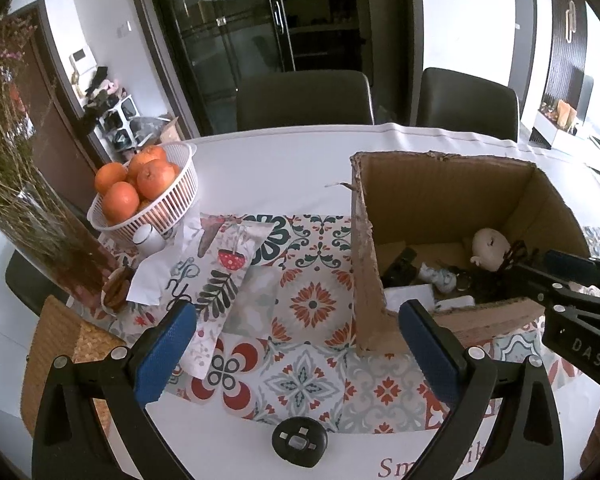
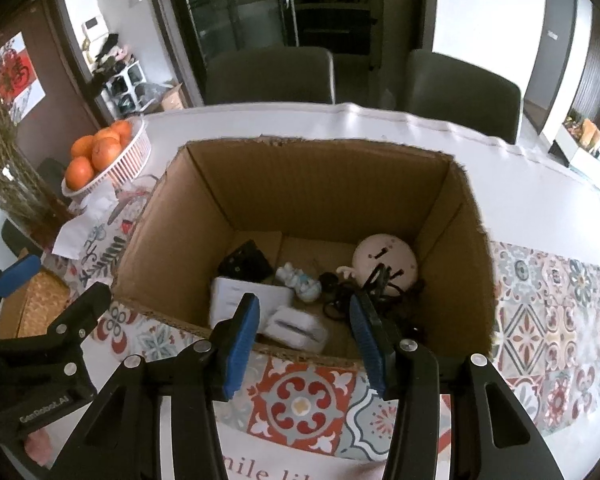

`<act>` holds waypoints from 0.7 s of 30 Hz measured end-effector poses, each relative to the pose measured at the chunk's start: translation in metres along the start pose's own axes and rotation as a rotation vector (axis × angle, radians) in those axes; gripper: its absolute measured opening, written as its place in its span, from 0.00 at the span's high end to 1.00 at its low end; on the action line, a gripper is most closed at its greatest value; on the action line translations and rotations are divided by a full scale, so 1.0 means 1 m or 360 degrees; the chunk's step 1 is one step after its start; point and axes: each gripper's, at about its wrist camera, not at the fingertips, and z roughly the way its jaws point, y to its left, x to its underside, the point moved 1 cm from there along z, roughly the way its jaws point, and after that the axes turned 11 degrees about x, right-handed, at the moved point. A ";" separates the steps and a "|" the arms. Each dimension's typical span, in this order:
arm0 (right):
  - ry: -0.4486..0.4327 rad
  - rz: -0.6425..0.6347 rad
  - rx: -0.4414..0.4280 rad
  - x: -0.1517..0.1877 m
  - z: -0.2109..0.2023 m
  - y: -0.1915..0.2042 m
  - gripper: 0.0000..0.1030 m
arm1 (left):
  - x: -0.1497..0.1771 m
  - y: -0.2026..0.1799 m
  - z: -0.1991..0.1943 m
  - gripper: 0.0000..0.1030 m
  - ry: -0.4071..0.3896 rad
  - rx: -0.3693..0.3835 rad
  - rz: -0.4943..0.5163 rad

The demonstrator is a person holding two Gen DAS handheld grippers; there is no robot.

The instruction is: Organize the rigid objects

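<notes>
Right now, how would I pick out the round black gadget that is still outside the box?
Start at the cardboard box on the patterned runner. Come toward the near table edge, past the runner's end, onto bare white cloth between the left hand-held gripper's blue pads. The black puck lies there alone, dark and round with small grey buttons on top.
</notes>
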 end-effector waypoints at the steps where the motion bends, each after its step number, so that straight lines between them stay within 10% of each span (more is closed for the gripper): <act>1: -0.0014 0.0006 0.0008 0.002 -0.004 0.000 0.53 | 0.001 0.000 -0.002 0.00 -0.0010 0.0003 0.0005; 21: -0.0213 0.0108 0.0150 0.062 -0.072 0.000 0.50 | 0.056 -0.007 -0.052 0.00 -0.0086 0.0058 0.0090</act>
